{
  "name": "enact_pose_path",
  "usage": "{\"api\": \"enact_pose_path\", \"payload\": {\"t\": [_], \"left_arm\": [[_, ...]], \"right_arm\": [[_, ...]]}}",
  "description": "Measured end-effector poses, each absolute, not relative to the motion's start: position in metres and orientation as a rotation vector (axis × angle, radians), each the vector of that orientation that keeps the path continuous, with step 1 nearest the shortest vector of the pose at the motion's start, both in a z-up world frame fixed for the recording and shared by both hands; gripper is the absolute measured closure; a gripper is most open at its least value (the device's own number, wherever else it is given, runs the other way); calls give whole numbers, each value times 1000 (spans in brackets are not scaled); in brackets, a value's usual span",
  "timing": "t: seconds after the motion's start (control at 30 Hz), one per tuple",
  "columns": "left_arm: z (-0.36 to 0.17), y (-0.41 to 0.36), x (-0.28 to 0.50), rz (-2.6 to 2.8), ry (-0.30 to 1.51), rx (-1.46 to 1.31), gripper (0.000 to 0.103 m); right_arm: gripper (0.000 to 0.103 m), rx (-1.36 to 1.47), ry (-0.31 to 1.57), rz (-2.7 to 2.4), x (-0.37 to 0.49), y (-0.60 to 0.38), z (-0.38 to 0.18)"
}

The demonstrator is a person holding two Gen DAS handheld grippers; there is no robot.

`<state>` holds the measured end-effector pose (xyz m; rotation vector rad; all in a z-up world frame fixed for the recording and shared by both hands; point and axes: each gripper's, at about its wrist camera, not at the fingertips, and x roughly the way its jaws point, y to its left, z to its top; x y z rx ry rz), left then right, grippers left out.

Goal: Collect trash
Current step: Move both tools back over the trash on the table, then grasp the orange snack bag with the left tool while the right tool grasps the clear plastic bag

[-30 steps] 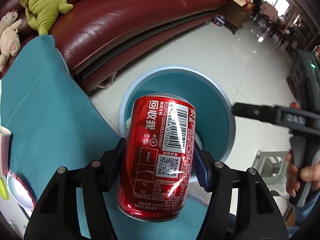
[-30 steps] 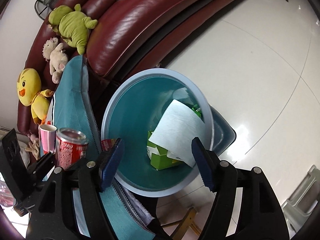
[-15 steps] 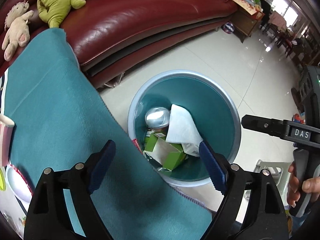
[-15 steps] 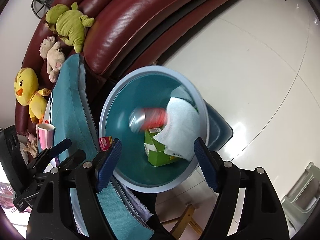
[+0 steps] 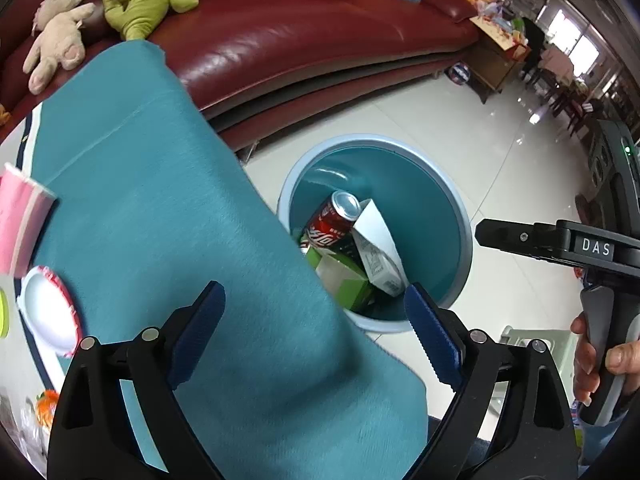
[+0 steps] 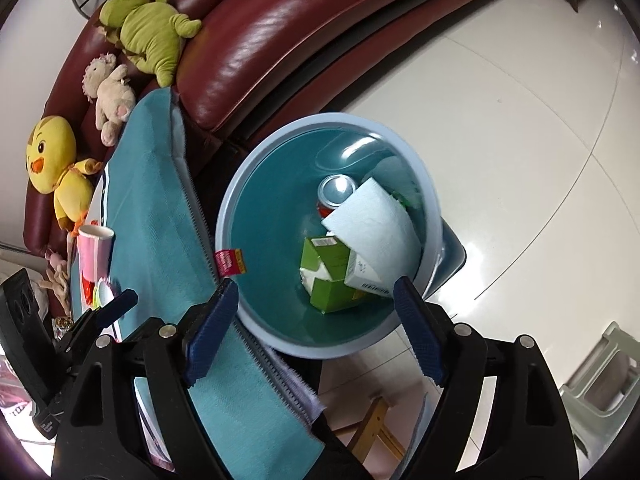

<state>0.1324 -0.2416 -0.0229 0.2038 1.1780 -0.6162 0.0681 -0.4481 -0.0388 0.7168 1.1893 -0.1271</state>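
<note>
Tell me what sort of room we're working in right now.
Most likely a home living room: a dark red leather sofa with plush toys on it, glossy tiled floor, and a cloth-covered table beside the trash bin.

The bin (image 5: 460, 216) serves as the landmark. In the left wrist view its near-left rim is hidden behind the teal tablecloth (image 5: 160, 208). Inside it, the red can (image 6: 336, 190) is mostly covered in the right wrist view by a white paper sheet (image 6: 376, 228), leaving only its silver end showing. The green carton (image 5: 344, 284) beneath them is partly buried, and its print is too small to read. Far left of the bin, the pink paper cup (image 5: 20, 232) and a white plate (image 5: 48, 316) are cut off by the left wrist picture's edge. To the bin's right, the right gripper (image 5: 520, 236) shows only side-on there, its fingers overlapping.
</note>
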Motion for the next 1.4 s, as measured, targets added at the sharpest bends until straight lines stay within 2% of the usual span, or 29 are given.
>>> {"api": "enact_pose_path", "payload": {"t": [0.27, 0.67, 1.07, 1.4], "left_arm": [[-13, -190, 119, -567, 1161, 145, 11], [6, -66, 97, -427, 1110, 24, 8], [23, 62, 70, -263, 1053, 13, 8], [46, 173, 43, -90, 984, -8, 8]], "right_arm": [[24, 664, 1197, -91, 65, -413, -20], [24, 531, 1234, 24, 79, -321, 4], [24, 370, 1312, 171, 101, -204, 9], [24, 221, 1392, 389, 119, -66, 12]]}}
